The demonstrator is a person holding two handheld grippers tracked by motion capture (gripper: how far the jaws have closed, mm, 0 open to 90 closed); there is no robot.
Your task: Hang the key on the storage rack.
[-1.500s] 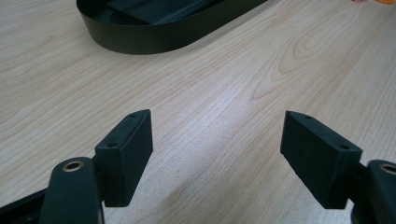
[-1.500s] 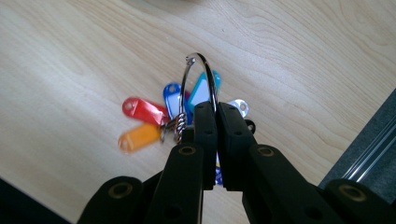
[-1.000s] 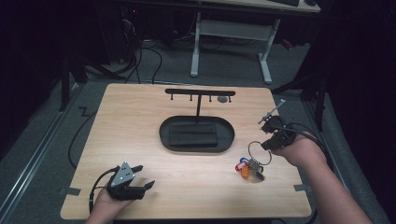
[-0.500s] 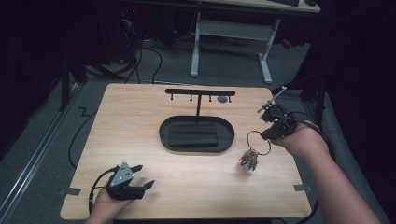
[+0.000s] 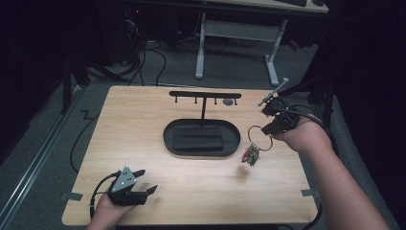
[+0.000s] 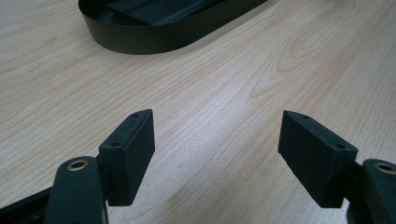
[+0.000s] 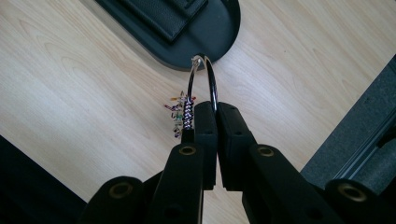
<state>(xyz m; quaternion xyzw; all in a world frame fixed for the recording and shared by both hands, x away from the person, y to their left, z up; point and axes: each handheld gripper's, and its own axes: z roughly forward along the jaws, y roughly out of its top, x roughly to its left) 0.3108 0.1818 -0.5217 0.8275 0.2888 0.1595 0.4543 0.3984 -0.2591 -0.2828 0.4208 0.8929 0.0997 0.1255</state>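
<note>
The ring point(image 5: 260, 137) with its coloured charms point(image 5: 251, 155) hangs clear above the table point(image 5: 143, 124), right of the tray point(image 5: 201, 138). Your right gripper point(image 7: 215, 109) pinches the ring between closed jaws. Your left gripper point(image 6: 217, 140), jaws wide and empty, rests near the table's front edge.

Left claw point(image 6: 217, 140) spread wide, jaws well apart with bare wood grain between them and nothing gripped. Hovering low over the pale wooden desk point(image 6: 261, 70), black pads angled inward from the bottom corners. Farther off, at the top edge, rounded end of a black oval tray point(image 6: 154, 39) resting on the desk, its low wall curving across, a darker insert just visible inside.
</note>
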